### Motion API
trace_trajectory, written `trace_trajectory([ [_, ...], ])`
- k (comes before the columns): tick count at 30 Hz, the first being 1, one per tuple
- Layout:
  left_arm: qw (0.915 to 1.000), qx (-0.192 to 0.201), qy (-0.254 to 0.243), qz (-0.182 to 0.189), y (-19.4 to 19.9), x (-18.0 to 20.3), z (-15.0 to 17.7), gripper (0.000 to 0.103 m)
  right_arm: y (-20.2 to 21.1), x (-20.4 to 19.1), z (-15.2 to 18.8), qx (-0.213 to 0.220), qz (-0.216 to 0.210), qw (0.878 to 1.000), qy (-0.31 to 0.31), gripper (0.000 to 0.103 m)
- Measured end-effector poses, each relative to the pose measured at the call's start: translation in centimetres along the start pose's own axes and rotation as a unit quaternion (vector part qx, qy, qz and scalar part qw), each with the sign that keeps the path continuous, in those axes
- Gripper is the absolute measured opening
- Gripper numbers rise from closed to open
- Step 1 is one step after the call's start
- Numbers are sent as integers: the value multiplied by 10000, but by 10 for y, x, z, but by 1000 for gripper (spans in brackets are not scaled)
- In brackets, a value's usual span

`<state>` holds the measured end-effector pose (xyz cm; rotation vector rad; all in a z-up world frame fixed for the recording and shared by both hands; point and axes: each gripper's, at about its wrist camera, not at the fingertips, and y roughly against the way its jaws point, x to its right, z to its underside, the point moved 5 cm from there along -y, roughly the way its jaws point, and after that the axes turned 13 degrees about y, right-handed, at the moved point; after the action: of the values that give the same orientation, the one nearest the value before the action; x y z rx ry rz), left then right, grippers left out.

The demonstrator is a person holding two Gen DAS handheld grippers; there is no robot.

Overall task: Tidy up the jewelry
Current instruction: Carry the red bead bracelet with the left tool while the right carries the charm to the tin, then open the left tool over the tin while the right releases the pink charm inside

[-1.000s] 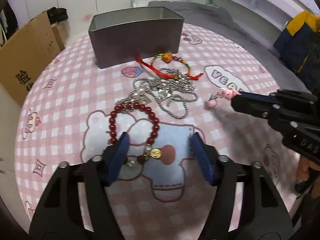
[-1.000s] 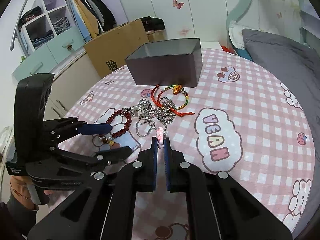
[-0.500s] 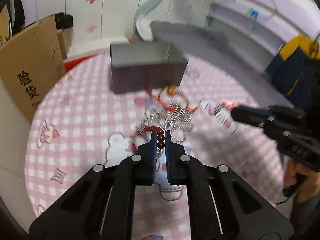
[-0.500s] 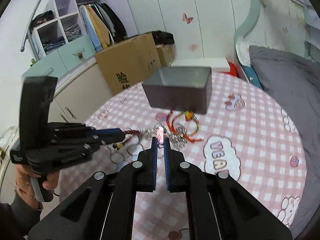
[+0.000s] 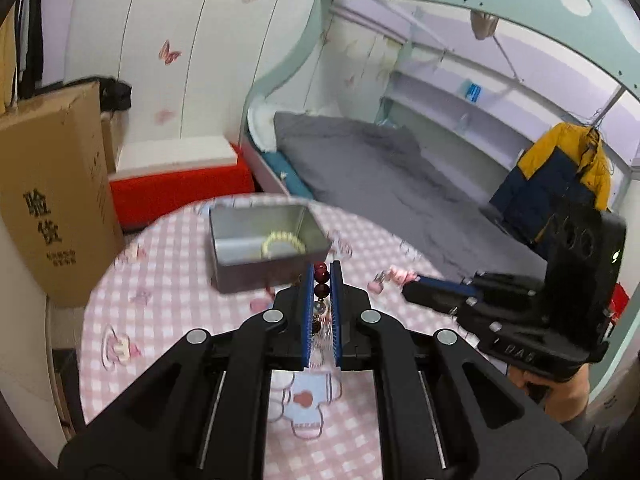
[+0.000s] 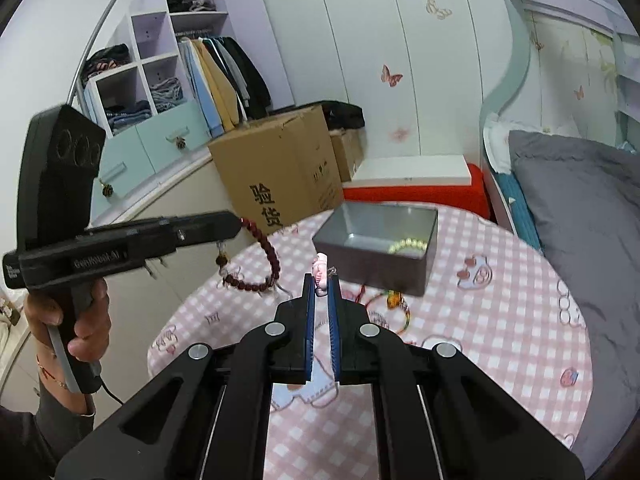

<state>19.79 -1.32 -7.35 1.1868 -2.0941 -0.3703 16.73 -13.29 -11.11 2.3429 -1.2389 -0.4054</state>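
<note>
My left gripper (image 5: 321, 276) is shut on a dark red bead bracelet (image 5: 322, 280), lifted above the pink checked table (image 5: 160, 308). In the right wrist view that bracelet (image 6: 264, 252) hangs in a loop from the left gripper (image 6: 236, 224). My right gripper (image 6: 321, 280) is shut on a small pink charm (image 6: 320, 272), also raised; the charm (image 5: 394, 274) shows at its tip in the left wrist view. A grey metal tin (image 6: 376, 252) stands open beyond both, with a pale green bead bracelet (image 6: 408, 245) inside. A red and multicoloured cord bracelet (image 6: 390, 300) lies in front of the tin.
A cardboard box (image 6: 280, 184) stands beside the table at the left, a red box with white lid (image 6: 412, 188) behind it. A bed with grey bedding (image 6: 580, 208) runs along the right. A hand (image 6: 76, 320) holds the left gripper's handle.
The left gripper went from open around the red bracelet to shut on it, then lifted it off the table. The right gripper rose with the pink charm. Both views now look into the tin.
</note>
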Motion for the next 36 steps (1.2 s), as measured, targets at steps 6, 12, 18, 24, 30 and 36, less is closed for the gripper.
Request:
trace_trajectory([
  [6,9997,79,-211,75,-10,13,-39,8,-10,13,-25,100,-47,9999,-30,5],
  [12,9993,54,-364,18,-39,19,-66,8,-33,34,-43,86,5,9999,-67,5],
  [18,9994,-48,-345,41,-72,12,-82,8,-65,54,-50,-62,-12,9999,-121,5],
  [24,9984,-527,-146,-154,-125,-19,-72,8,-113,66,-30,-557,-76,9982,-196,5],
  [30,9949,-972,-5,-285,-162,-42,-51,8,-146,70,-9,-961,-103,9951,-214,5],
  [36,9911,-1269,83,-395,-184,-57,-40,8,-156,72,2,-1135,-109,9933,-200,5],
])
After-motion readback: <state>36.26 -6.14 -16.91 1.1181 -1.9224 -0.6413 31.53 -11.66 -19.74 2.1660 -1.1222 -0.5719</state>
